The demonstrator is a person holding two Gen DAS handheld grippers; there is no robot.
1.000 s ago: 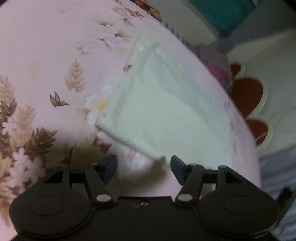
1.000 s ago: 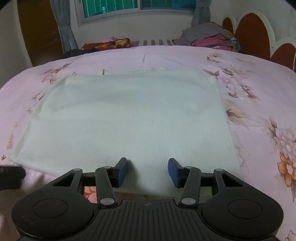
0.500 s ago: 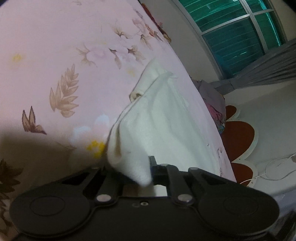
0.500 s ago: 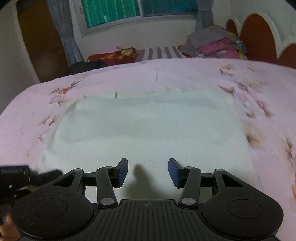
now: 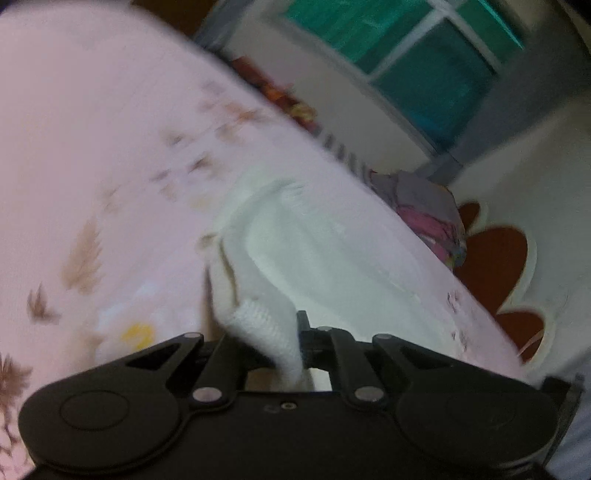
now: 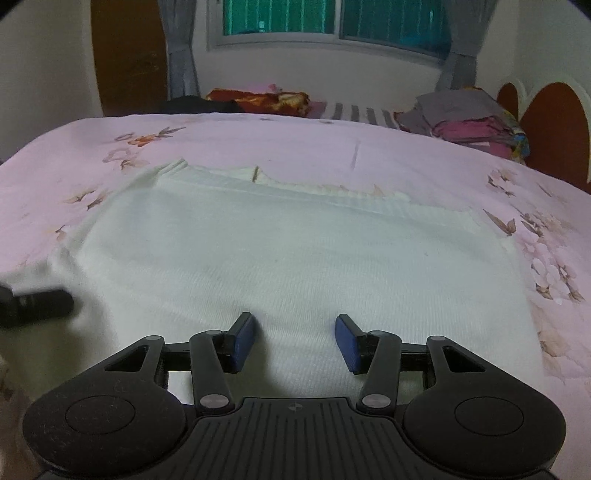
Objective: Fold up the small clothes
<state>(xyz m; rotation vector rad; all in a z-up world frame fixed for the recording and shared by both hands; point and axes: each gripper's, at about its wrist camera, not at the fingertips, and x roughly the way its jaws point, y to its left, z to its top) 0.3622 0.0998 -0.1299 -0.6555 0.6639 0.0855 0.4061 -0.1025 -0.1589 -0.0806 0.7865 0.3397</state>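
Note:
A white knit garment (image 6: 295, 251) lies spread flat on the pink floral bedsheet (image 6: 406, 155). My right gripper (image 6: 294, 341) is open, its blue pads just above the garment's near edge. My left gripper (image 5: 284, 339) is shut on the garment's near left corner (image 5: 258, 321), which is lifted and bunched between the fingers. The rest of the garment (image 5: 332, 251) trails away across the bed in the left wrist view. The left gripper's black body (image 6: 33, 306) shows at the left edge of the right wrist view.
A stack of folded clothes (image 6: 469, 118) sits at the far right of the bed, near the red and white headboard (image 6: 546, 125). A red patterned cloth (image 6: 258, 99) and a striped pillow (image 6: 354, 110) lie at the back under the window (image 6: 332, 18).
My left gripper closed on the garment's corner and has lifted it, swinging the view up. My right gripper stayed open and moved slightly forward over the near edge.

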